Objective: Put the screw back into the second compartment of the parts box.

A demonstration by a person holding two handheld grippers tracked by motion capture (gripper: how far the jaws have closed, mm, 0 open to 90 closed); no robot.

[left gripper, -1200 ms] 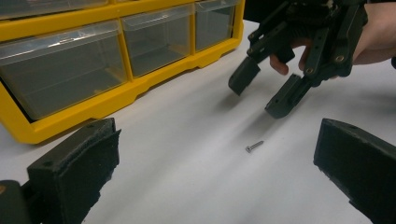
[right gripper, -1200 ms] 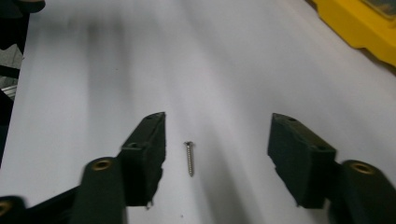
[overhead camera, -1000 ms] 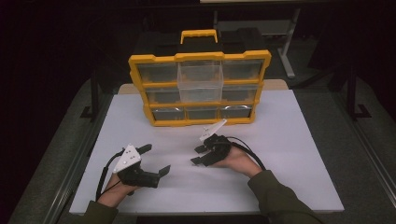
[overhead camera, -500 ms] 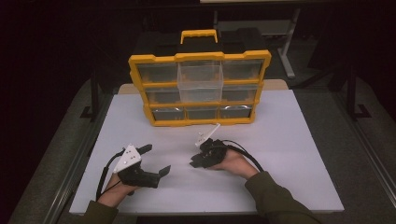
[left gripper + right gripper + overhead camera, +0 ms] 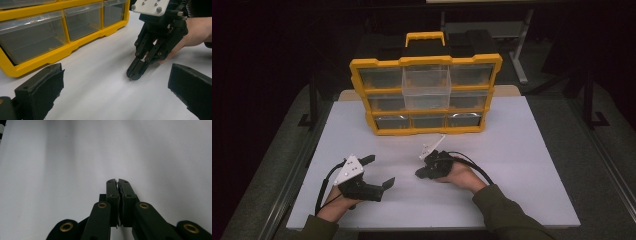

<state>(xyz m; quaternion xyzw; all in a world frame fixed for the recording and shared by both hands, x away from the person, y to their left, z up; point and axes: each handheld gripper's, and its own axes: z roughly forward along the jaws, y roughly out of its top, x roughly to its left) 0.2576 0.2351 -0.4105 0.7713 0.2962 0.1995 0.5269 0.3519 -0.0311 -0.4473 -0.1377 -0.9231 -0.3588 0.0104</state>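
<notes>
Nearest me, the left gripper point(image 5: 379, 172) rests low over the white table point(image 5: 522, 165), jaws spread wide with nothing between them. Just right of it, the right gripper point(image 5: 418, 173) points its tip down at the tabletop; its jaws have just been closing and now press together, empty. Beyond both stands the yellow organizer point(image 5: 427, 95), one clear drawer point(image 5: 427, 90) pulled out.

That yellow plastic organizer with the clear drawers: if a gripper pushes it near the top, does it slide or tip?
The yellow plastic drawer organizer stands upright on its narrow base on the white table, so a high push would probably tip it backward. One clear middle drawer juts forward and may slide further. The drawers look mostly empty, so it is likely light; the smooth tabletop favours sliding under a low push.
</notes>
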